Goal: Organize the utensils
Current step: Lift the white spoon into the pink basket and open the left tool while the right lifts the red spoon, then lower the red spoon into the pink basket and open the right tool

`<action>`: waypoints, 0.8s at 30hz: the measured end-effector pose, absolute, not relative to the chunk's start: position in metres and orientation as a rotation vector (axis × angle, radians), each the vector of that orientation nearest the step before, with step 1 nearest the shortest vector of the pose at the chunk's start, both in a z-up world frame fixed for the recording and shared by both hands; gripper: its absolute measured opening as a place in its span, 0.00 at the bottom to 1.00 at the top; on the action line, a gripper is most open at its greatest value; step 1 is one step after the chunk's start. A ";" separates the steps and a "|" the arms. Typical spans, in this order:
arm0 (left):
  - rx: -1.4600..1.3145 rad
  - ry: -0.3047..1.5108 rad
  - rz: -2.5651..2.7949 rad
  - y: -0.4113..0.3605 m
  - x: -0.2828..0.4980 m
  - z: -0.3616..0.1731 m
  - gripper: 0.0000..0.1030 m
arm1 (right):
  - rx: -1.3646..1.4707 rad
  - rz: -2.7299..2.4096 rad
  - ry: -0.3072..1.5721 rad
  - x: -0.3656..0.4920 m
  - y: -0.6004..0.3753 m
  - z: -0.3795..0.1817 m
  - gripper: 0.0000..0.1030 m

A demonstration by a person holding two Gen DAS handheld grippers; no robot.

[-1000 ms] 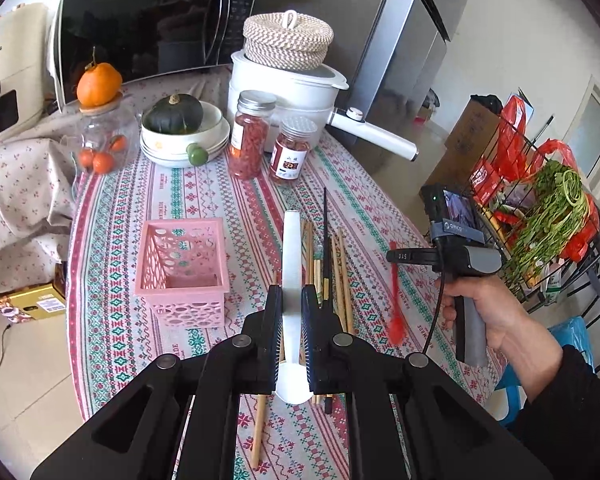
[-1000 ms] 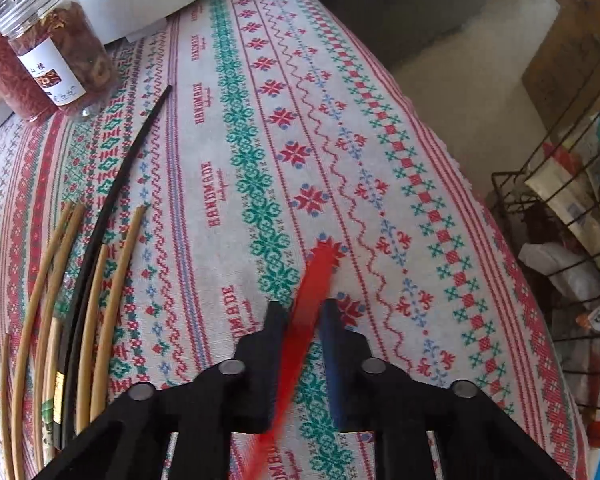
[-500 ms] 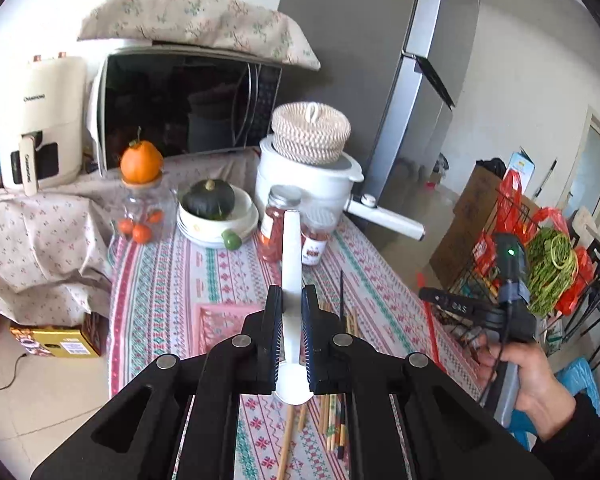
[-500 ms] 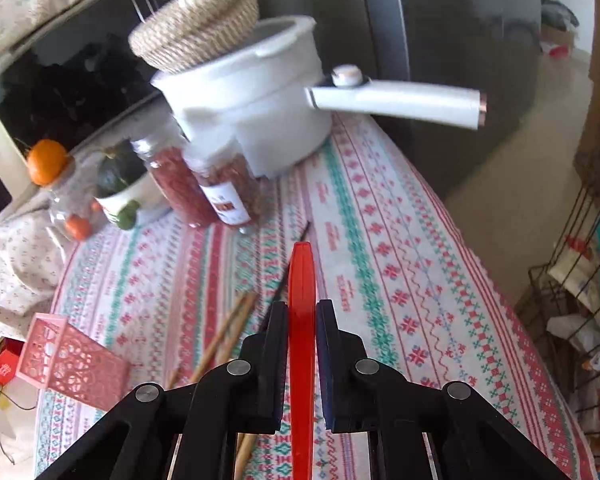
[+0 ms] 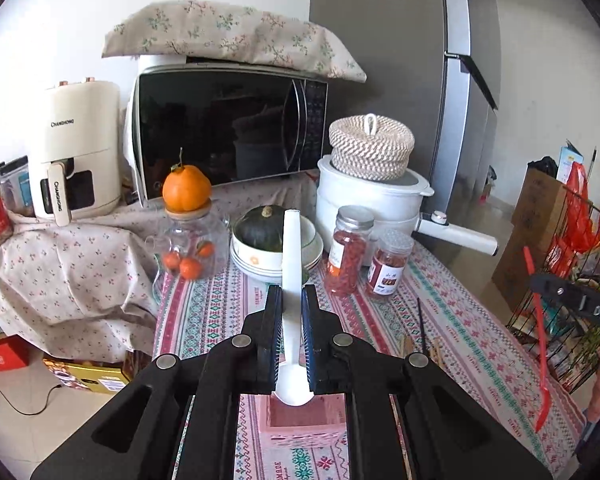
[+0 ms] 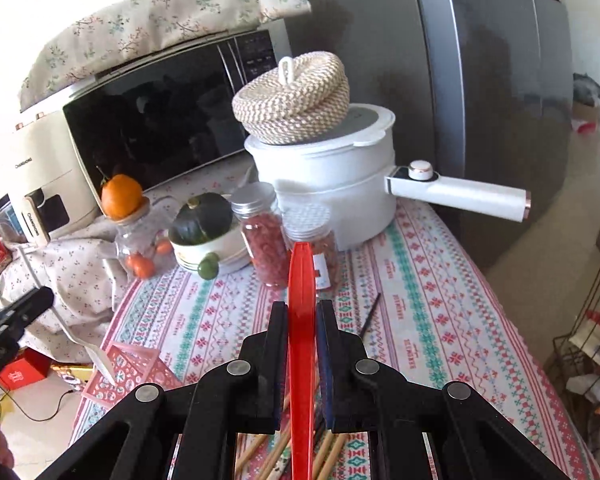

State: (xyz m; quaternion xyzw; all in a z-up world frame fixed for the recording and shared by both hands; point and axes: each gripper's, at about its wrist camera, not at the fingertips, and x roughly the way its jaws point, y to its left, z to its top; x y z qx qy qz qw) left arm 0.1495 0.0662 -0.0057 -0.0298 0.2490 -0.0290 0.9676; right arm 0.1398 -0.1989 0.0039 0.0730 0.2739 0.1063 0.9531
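I have lifted both tools off the table: my left tool (image 5: 291, 307) pinches the white spoon (image 5: 292, 256) above the basket (image 5: 300, 420) below it, my right tool (image 6: 302, 316) pinches the red spoon (image 6: 301, 320), ready to drop in.

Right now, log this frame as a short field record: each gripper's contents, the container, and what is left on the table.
left gripper: shut on white spoon, bowl end down
right gripper: shut on red spoon
pink basket: on the tablecloth, directly below the white spoon's bowl
chopsticks: loose on the tablecloth beneath the right gripper, not in the basket
both spoons: lifted clear of the table, neither in the basket yet
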 end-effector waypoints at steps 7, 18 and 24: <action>-0.097 0.570 -0.089 0.074 0.174 -0.032 0.11 | 0.130 0.258 0.483 0.135 -0.171 0.012 0.12; -0.184 0.644 -0.111 0.099 0.151 -0.019 0.65 | 0.234 0.299 0.361 0.139 -0.127 0.025 0.12; -0.237 0.704 -0.060 0.135 0.132 -0.021 0.76 | 0.251 0.293 0.309 0.154 -0.084 0.026 0.12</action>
